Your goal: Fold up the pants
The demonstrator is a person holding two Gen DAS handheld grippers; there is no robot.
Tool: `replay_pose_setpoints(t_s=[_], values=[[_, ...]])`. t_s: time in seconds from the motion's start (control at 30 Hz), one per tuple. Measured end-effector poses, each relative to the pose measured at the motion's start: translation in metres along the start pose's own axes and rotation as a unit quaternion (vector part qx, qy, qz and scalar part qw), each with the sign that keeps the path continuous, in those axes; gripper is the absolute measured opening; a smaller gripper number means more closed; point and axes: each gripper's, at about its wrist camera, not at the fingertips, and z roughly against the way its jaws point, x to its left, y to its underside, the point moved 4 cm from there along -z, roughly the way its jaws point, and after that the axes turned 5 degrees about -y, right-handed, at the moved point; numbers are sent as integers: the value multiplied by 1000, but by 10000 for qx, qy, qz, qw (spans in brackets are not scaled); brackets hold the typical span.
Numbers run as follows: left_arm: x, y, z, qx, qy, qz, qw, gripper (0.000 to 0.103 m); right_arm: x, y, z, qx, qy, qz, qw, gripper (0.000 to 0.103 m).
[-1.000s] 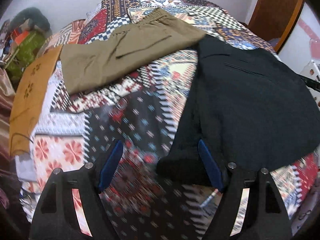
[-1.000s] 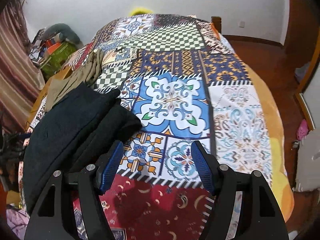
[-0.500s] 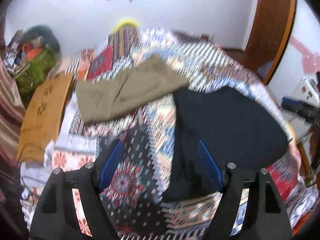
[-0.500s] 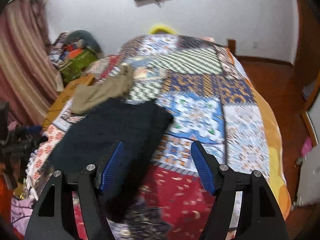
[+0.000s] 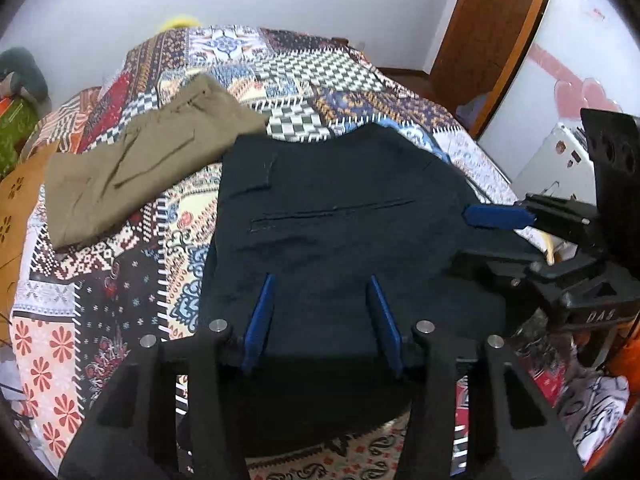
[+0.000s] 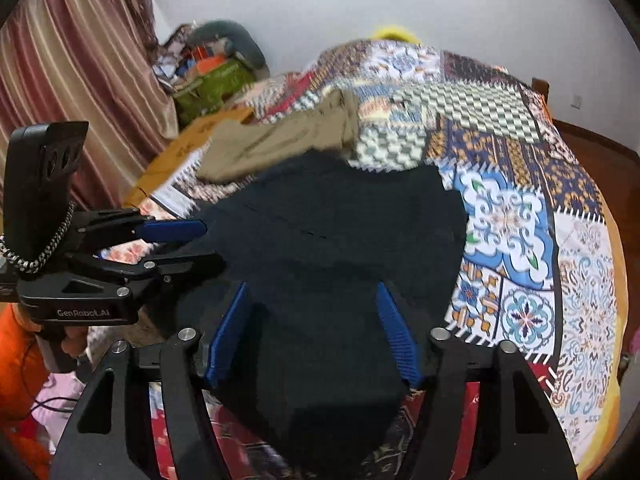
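Nearest, 2 black hand-held grippers with blue pads reach over the near edge of a bed. The left gripper (image 5: pixel 322 312) stands about half open and its jaws are closing, with dark cloth lying between the pads; whether the pads press the cloth I cannot tell. The right gripper (image 6: pixel 316 328) is also about half open and closing, with the same dark cloth between its pads, and again contact is unclear.

That cloth is the black pants (image 5: pixel 340 216), spread flat on the near part of the bedspread (image 5: pixel 120 280), with a slit pocket facing up. Each gripper shows at the side of the other's view, at the edge of the pants. An orange sleeve (image 6: pixel 16 344) shows behind the left gripper.

Just beyond, to the left, lie folded tan pants (image 5: pixel 132 160), one corner touching or just beside the black pair.

The patchwork bedspread runs on to a white wall. To the far left are striped curtains (image 6: pixel 68 80) and a green bag (image 6: pixel 216 84); to the far right is a wooden door frame (image 5: pixel 504 40).
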Motion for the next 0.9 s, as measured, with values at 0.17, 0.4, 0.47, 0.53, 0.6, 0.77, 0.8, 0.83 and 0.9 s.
replay_pose_setpoints(t_s=[0.17,0.4,0.47,0.53,0.6,0.77,0.8,0.83,0.9], values=[[-2,6,3,-77,-115,-269,9995,48,-7,11,12,-2,166,76,9998,56],[0,9,7,-98,-191,-284,9994,48,-38,23,31,-27,383,-522,9979,56],[0,8,11,-123,-263,-297,9991,48,-41,24,39,-85,510,-557,9971,56],[3,5,18,-186,-399,-285,9986,48,-41,22,48,-173,633,-543,9964,59],[12,2,25,-238,-546,-183,9981,49,-41,18,55,-220,764,-517,9955,59],[44,-10,37,-362,-668,260,9968,68,-39,9,60,-283,723,-568,9954,64],[49,-12,37,-375,-718,294,9963,70,-38,7,60,-313,712,-577,9953,67],[53,-14,35,-357,-747,333,9960,70,-38,6,58,-324,698,-579,9954,68],[60,-16,28,-236,-670,413,9966,70,-38,3,52,-301,680,-624,9953,68]])
